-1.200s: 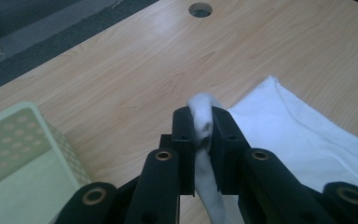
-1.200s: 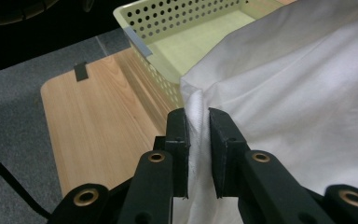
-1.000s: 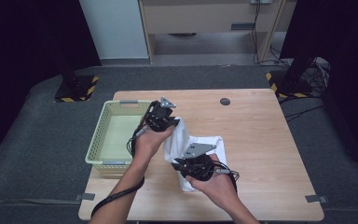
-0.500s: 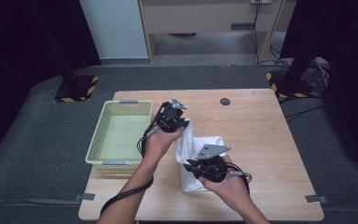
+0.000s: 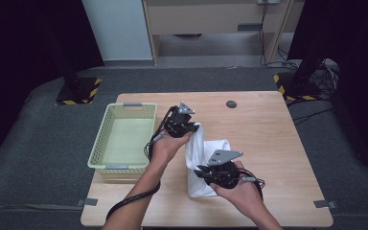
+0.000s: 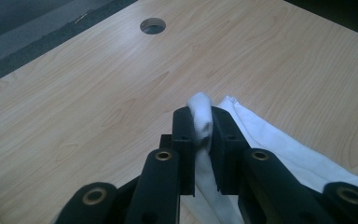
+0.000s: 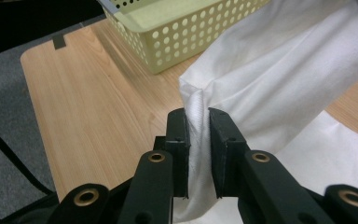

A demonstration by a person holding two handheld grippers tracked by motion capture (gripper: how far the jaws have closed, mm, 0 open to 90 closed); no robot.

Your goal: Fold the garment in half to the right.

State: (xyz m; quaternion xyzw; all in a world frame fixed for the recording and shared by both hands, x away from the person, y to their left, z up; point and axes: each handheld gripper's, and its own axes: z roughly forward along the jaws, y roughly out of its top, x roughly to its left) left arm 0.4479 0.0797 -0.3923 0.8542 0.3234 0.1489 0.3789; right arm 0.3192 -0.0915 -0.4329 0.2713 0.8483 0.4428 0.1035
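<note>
Both hands have shifted right, left gripper point(image 5: 189, 125) and right gripper point(image 5: 202, 171) each clamped on a corner of the cloth point(image 5: 202, 153) over the bench point(image 5: 268, 134); keep it taut, corners level.

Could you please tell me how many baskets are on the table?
1. The basket sits at the table's left side, left of the white cloth; its holed wall also shows in the right gripper view.

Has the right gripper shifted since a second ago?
Yes. The right gripper, shut on the white cloth, has slid toward the table's near edge and rightward, farther from the yellow basket.
</note>
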